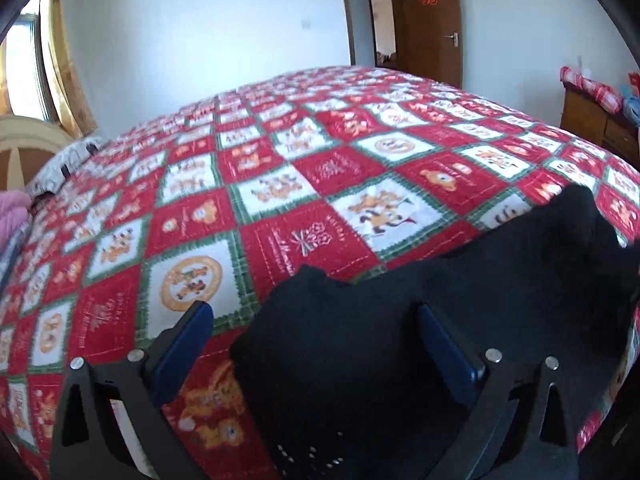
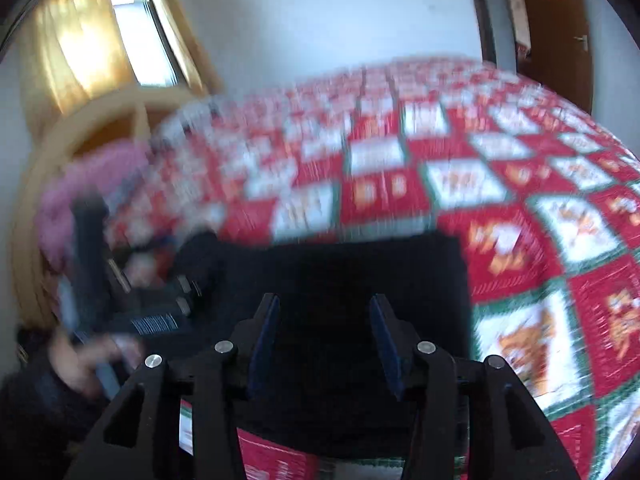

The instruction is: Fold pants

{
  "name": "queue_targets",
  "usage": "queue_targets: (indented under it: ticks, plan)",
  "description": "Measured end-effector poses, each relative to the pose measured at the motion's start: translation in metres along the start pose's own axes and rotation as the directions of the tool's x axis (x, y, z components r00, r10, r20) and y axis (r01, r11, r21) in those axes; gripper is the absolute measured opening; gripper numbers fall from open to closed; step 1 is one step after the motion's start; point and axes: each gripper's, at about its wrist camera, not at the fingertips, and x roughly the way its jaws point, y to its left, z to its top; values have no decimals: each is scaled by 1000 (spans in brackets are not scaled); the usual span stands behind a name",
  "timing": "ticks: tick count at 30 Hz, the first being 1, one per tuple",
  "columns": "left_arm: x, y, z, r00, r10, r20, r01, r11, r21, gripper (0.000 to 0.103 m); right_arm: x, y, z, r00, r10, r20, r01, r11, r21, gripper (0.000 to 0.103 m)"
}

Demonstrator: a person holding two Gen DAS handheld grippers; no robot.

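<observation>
Closest to you, your left gripper (image 1: 316, 322) has its jaws spread as wide as they go, with nothing pinched; one blue pad sits over the quilt and the other over the black pants (image 1: 460, 300), and the fabric just lies loose between and under them. Your right gripper (image 2: 324, 312) is about halfway open, the pants (image 2: 360, 264) dark beneath the gap, and the pads don't look like they're pressing on the cloth, though that view is pretty smeared. The pants lie on the near part of the bed as a flat black slab with a fairly straight far edge in the right wrist view and a lumpier edge with a raised corner in the left one. In the right wrist view you can also see your left hand (image 2: 92, 360) and a dark sleeve low on the left side, gripping the other tool's handle. Past the pants the red, white and green patchwork quilt (image 1: 280, 184) runs all the way back. Off to the left there's something pink (image 2: 80, 184) and a curved wooden headboard (image 2: 36, 208). Farther back is the window with yellow curtains (image 2: 76, 40), a white wall, a brown door (image 1: 428, 20) with a red paper decoration, and a wooden dresser (image 1: 596, 120) on the right.
</observation>
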Motion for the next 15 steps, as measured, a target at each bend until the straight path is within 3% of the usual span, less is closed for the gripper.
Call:
queue_targets:
  ticks: [1, 3, 9, 15]
  plan:
    - [3, 3, 0, 1000, -22, -6, 21, 999, -28, 103, 9, -3, -2, 999, -29, -25, 29, 1000, 6, 49]
    - [6, 8, 0, 999, -48, -14, 47, 996, -78, 103, 12, -13, -3, 1000, -4, -11, 5, 1000, 31, 49]
    - [-23, 4, -9, 1000, -20, 23, 22, 995, -97, 103, -1, -25, -6, 999, 32, 13, -33, 997, 67, 49]
    - [-55, 1, -28, 997, -49, 55, 56, 991, -125, 103, -31, -26, -20, 997, -47, 55, 45, 998, 37, 55]
